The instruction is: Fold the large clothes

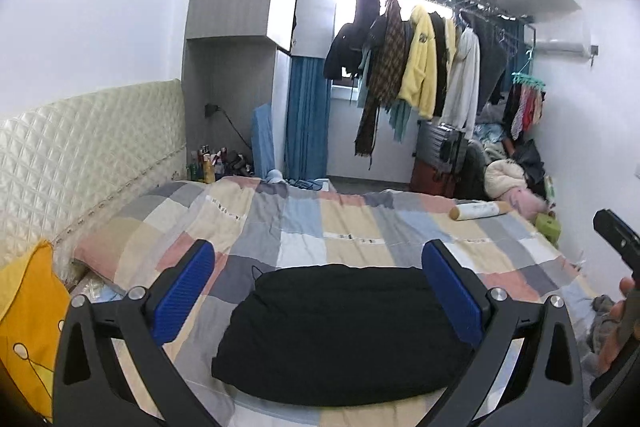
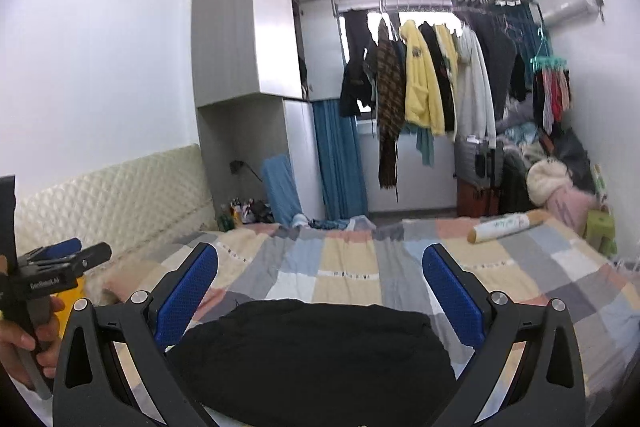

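The near edge of the black folded garment (image 1: 344, 327) is getting cut off by the frame bottom in the right wrist view, and the gripper arms are covering its lower corners in both views, so I can't tell what kind of clothing it is, just a dark rounded bundle. It's lying on the checkered bedspread (image 1: 304, 223), right below and between the fingers of both grippers.

The left gripper (image 1: 320, 291) is hanging spread wide, blue pads (image 1: 184, 291) well apart, gripping nothing and not touching the fabric as far as I can see. The right gripper (image 2: 320, 295) is doing the same: fully released, pads (image 2: 452, 295) wide apart, garment sitting between them with nothing clamped.

Beyond the right gripper, off to its right, a rolled tube (image 2: 504, 227) is lying on the bed. Straight ahead past the bed, a rack of hanging clothes (image 2: 424, 83) is blocking most of the window. To the left of the left gripper, a yellow pillow (image 1: 28, 327) is getting clipped by the lens edge.
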`<state>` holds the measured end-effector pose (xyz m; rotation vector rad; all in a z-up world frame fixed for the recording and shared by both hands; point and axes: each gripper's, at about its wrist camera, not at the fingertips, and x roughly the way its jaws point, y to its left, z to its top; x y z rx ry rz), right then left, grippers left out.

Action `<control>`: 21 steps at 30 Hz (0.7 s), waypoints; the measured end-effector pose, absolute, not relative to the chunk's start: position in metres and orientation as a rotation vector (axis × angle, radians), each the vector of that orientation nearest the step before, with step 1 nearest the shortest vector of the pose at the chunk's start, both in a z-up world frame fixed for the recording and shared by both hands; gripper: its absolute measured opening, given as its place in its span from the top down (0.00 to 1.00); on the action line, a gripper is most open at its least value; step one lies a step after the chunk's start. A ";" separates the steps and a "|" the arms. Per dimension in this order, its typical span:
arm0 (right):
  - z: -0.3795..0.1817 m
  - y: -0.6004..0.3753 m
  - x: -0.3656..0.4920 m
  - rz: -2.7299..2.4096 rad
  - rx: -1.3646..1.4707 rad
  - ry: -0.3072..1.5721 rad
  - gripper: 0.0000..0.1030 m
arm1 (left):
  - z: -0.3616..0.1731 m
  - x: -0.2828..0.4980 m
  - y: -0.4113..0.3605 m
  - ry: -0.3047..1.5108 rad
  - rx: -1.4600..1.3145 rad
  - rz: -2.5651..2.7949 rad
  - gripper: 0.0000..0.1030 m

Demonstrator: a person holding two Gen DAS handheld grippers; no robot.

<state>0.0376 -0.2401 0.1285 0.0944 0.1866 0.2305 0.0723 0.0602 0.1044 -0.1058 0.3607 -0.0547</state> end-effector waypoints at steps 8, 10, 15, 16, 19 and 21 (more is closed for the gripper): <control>0.118 -0.235 -0.024 0.272 0.100 0.145 0.00 | 0.082 0.030 0.044 0.380 -0.083 -0.076 0.00; 0.110 -0.235 -0.032 0.265 0.107 0.145 0.00 | 0.071 0.022 0.045 0.400 -0.100 -0.068 0.00; 0.079 -0.226 -0.042 0.253 0.091 0.213 0.00 | 0.048 0.005 0.044 0.444 -0.117 -0.059 0.00; 0.073 -0.226 -0.044 0.248 0.092 0.225 0.00 | 0.044 0.003 0.043 0.451 -0.114 -0.060 0.00; 0.050 -0.225 -0.048 0.235 0.113 0.273 0.00 | 0.033 -0.004 0.042 0.467 -0.102 -0.039 0.00; 0.037 -0.225 -0.048 0.227 0.127 0.310 0.00 | 0.024 -0.008 0.041 0.486 -0.099 -0.039 0.00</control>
